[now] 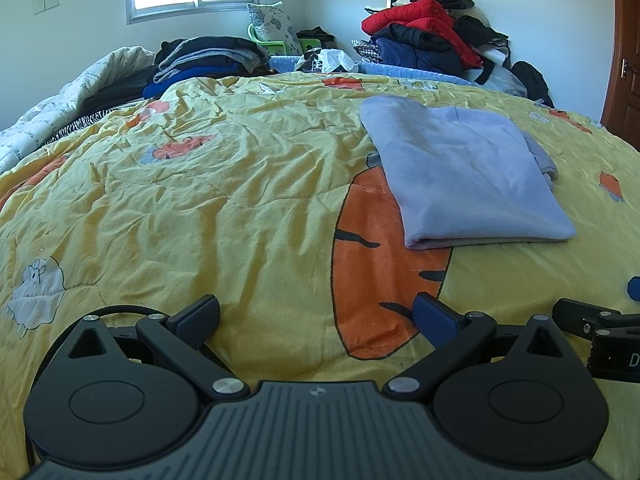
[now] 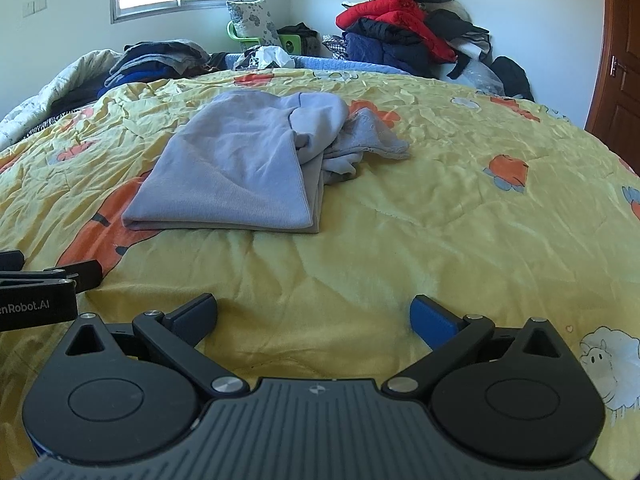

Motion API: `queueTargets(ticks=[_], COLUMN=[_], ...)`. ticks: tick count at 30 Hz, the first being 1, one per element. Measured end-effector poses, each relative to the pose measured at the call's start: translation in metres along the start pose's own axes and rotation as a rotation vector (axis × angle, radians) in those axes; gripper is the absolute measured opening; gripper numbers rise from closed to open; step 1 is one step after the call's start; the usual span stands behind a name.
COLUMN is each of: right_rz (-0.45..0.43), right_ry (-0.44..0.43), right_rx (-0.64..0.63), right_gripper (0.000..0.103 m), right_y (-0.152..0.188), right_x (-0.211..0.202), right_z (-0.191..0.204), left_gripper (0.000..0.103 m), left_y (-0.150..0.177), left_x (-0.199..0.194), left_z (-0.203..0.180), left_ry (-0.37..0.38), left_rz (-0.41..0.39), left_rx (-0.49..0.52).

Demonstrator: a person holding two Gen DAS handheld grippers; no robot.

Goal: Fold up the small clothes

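A pale lilac garment (image 1: 464, 172) lies partly folded on the yellow quilt (image 1: 224, 184), up and to the right of my left gripper (image 1: 316, 314). In the right wrist view the same garment (image 2: 236, 168) lies ahead to the left, with a bunched sleeve part (image 2: 360, 140) spilling out on its right side. My left gripper is open low over the quilt, nothing between its fingers. My right gripper (image 2: 314, 314) is open too, well short of the garment's near edge. Each gripper shows at the edge of the other's view.
A stack of dark folded clothes (image 1: 200, 60) sits at the bed's far left. A heap of red, navy and black clothes (image 1: 432, 28) is piled in the far right corner. A patterned pillow (image 1: 272, 20) stands under the window. A brown door (image 2: 620, 60) is at the right.
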State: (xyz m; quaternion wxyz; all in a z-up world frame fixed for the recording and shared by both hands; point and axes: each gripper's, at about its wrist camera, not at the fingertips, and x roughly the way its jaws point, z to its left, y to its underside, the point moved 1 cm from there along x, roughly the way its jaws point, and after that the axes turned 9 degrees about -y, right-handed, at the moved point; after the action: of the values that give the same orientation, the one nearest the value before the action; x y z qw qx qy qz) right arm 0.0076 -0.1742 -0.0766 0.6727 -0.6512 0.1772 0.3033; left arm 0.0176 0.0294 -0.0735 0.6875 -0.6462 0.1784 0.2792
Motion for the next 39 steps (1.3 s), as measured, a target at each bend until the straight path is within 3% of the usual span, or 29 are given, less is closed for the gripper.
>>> queueTargets(ticks=[39], right_rz=[-0.006], right_ry=[0.014], right_rx=[0.012], right_gripper=[0.103], right_y=[0.0011], right_x=[0.0001], right_z=[0.0020], left_gripper=[0.103], left_y=[-0.0004], left_x=[0.0006], left_z=[-0.0012], left_ry=[0.006], left_rz=[-0.002], left_rx=[0.008])
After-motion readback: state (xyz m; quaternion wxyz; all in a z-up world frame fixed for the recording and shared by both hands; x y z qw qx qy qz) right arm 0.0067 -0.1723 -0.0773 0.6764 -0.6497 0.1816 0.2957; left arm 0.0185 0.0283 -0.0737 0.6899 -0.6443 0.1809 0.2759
